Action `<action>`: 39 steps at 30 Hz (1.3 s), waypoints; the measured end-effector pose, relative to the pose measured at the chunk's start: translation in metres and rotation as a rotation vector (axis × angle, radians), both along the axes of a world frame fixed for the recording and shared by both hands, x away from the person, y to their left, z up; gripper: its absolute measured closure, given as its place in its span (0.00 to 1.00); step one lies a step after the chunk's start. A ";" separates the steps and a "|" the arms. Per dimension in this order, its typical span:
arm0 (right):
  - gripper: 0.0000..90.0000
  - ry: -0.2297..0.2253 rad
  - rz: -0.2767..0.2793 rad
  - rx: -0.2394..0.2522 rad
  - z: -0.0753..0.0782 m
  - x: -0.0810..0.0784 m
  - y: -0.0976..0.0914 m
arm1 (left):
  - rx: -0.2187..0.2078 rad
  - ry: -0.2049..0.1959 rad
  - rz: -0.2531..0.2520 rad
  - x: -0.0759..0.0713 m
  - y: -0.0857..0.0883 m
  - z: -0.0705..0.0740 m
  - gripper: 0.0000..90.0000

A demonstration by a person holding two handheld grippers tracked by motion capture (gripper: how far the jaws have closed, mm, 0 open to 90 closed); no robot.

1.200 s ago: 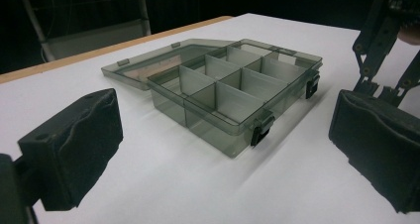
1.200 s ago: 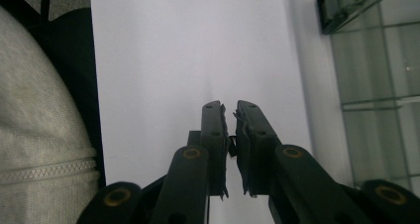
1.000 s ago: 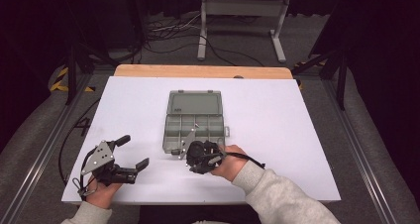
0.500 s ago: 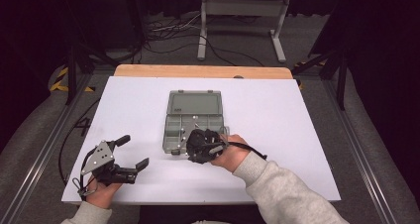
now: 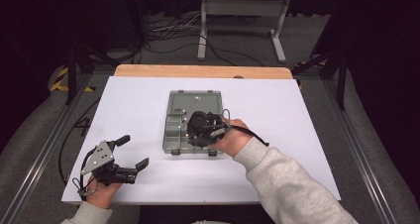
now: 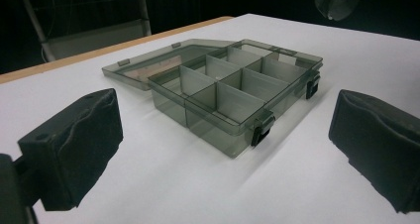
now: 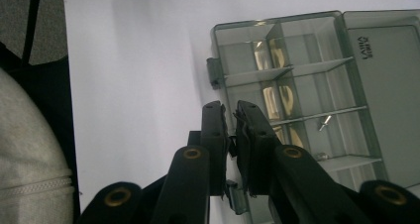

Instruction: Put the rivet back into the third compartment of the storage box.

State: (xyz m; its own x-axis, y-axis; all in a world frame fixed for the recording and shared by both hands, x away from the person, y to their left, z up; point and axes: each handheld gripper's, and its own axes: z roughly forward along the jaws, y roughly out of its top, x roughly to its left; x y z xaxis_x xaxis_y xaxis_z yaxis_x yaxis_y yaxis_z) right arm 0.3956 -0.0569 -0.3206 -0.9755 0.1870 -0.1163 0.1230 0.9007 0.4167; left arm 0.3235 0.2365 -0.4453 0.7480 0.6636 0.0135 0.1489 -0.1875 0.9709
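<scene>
A translucent grey compartment box [image 5: 174,135] sits mid-table with its lid [image 5: 194,101] folded flat toward the far side. My right gripper [image 5: 190,130] hovers over the box's near half, held by a hand in a grey sleeve. In the right gripper view its jaws [image 7: 230,110] stand shut with nothing visible between them, above the box's [image 7: 297,85] latch edge. A small metal screw [image 7: 323,122] lies in one compartment. My left gripper [image 5: 132,151] rests at the table's near left, open wide. In the left gripper view it [image 6: 225,130] faces the box [image 6: 233,92] from a short distance.
The white table top [image 5: 297,125] has a wooden strip along its far edge [image 5: 203,71]. Cables and a metal stand [image 5: 237,16] lie on the floor beyond. The box's two black latches [image 6: 261,127] face the near side. Bare white surface lies right of the box.
My right gripper has risen and shifted farther over the box, still shut. The left gripper has stayed in place, and the box has not moved.
</scene>
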 end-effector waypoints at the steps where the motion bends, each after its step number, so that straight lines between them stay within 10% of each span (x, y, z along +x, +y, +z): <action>1: 0.92 -0.003 -0.005 0.002 0.001 0.001 0.000 | 0.001 0.000 0.000 0.000 0.000 0.000 0.01; 39: 0.92 -0.023 -0.184 0.063 0.003 0.082 -0.007 | 0.004 -0.001 -0.001 0.001 0.000 -0.001 0.01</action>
